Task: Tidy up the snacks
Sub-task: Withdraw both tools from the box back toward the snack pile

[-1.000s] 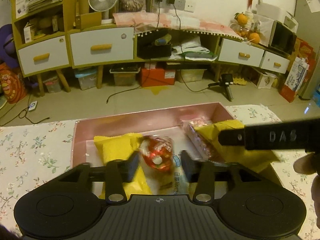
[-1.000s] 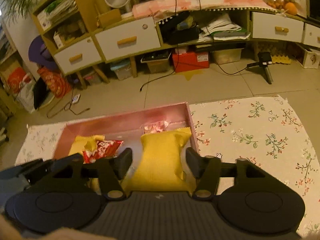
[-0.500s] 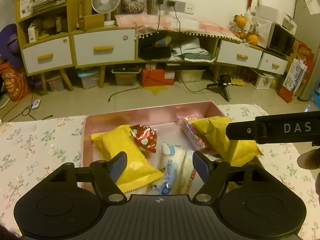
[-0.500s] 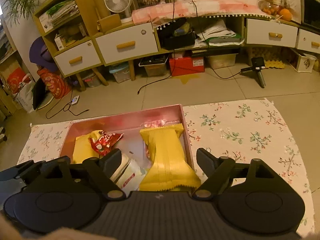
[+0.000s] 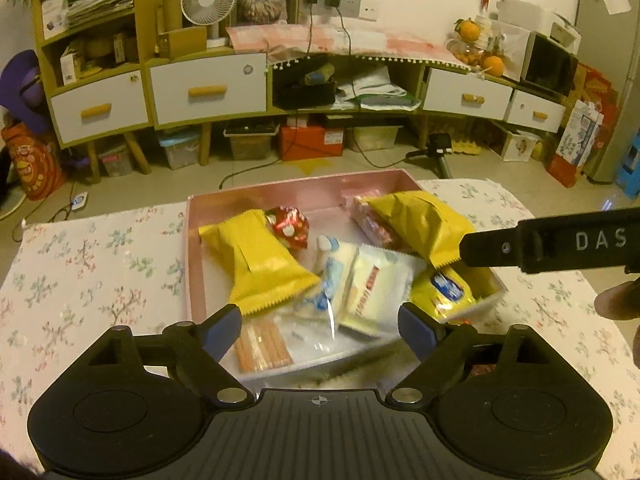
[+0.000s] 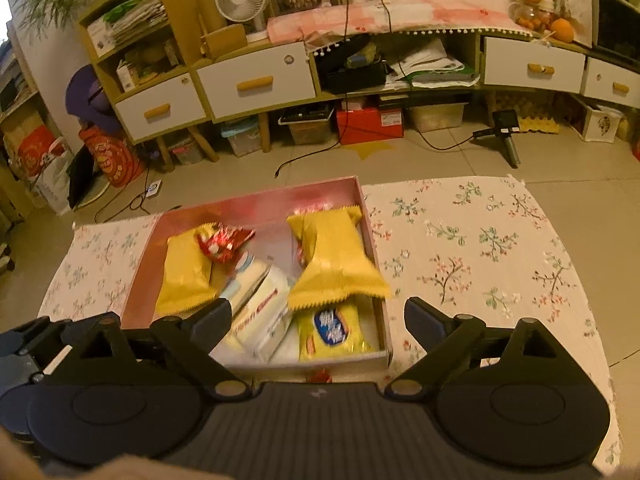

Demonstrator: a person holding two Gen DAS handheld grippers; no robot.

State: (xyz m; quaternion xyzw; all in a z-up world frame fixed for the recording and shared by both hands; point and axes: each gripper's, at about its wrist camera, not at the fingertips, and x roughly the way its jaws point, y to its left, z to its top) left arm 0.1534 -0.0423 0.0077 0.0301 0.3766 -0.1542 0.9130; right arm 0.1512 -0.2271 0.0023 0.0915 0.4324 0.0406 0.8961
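A pink box (image 5: 192, 264) (image 6: 144, 272) sits on a flowered cloth and holds several snacks: two yellow bags (image 5: 260, 264) (image 6: 332, 260), a small red packet (image 5: 290, 226) (image 6: 222, 242), white packets (image 5: 368, 284) (image 6: 264, 308), a yellow-blue packet (image 6: 332, 332) and a clear pack of orange sticks (image 5: 262, 344). My left gripper (image 5: 320, 326) is open and empty above the box's near edge. My right gripper (image 6: 318, 318) is open and empty above the box's near right part; its side shows in the left wrist view (image 5: 560, 242).
The flowered cloth (image 6: 480, 248) spreads wide to the right of the box and narrower to the left (image 5: 92, 264). A small red scrap (image 6: 319, 377) lies just before the box. Beyond are floor, cables, a tripod (image 6: 504, 132) and a cabinet (image 5: 208, 88).
Both grippers have opened, let go of the red packet and the yellow bag, and pulled back and up from the box. More of the box now shows.
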